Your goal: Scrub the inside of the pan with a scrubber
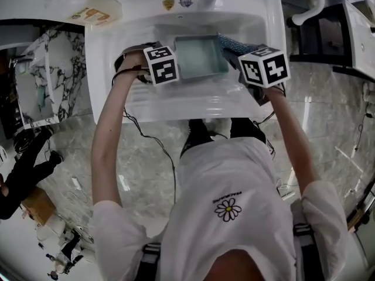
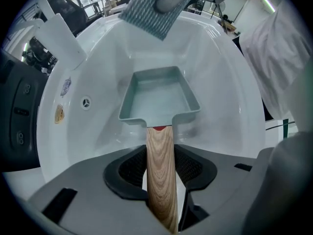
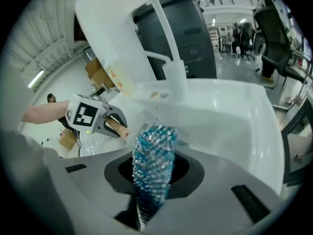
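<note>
pan [image 2: 159, 99] held by its wooden handle [image 2: 160, 146] in left hand-held gripper [image 2: 160, 173] — right hand-held gripper [image 3: 152, 182], clamping the scrubber [image 3: 154, 148], should press flat inside.

Lab-like open hall: standalone white sink [image 1: 105, 57] on marble floor [image 1: 328, 110].

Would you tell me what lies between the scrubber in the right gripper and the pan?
Nothing: in the left gripper view only bare white sink wall separates the scrubber from the pan.

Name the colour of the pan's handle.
Light wood grain handle, joined to a pale grey-green pan; clearest in the left gripper view.
</note>
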`<state>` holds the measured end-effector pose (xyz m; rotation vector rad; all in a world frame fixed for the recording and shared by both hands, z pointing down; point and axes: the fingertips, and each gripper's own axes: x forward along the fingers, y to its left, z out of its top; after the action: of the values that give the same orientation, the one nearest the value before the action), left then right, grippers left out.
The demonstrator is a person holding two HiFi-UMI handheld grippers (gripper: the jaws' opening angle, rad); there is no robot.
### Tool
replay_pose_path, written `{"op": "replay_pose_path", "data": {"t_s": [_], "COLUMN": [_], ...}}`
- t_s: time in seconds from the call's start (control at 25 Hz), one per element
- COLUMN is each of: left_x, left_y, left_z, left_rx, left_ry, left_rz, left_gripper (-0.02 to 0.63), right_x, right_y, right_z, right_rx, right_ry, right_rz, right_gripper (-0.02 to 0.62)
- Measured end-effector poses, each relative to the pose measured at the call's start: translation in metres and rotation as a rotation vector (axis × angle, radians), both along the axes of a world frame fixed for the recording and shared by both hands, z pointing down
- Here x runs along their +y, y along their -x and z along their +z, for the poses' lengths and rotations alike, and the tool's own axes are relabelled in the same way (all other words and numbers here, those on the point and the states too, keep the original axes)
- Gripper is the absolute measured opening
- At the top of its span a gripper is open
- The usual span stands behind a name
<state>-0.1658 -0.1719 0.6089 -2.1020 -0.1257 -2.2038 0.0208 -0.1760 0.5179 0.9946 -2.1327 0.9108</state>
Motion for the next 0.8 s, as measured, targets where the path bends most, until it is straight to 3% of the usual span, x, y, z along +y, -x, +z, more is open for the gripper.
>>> {"op": "replay_pose_path", "data": {"t_s": [0.32,0.8], "left_x": [0.006,0.005], "left_y": [-0.001,0.003], "left_z": [-0.002,0.003], "left_rx": [0.005,0.005], "left_ry": [-0.008,-0.019], "left_rz": [-0.009,0.002], "left_gripper": [0.172,0.170], "right_x": [-0.029,-0.038], "right_y": [0.001,0.006], "right_z": [0.112,0.176], "right_rx": [0.055,0.160], "right_ry": [0.452,0.659], "right_rz": [0.012,0.087], "right_gripper": [0.056,0.056]}}
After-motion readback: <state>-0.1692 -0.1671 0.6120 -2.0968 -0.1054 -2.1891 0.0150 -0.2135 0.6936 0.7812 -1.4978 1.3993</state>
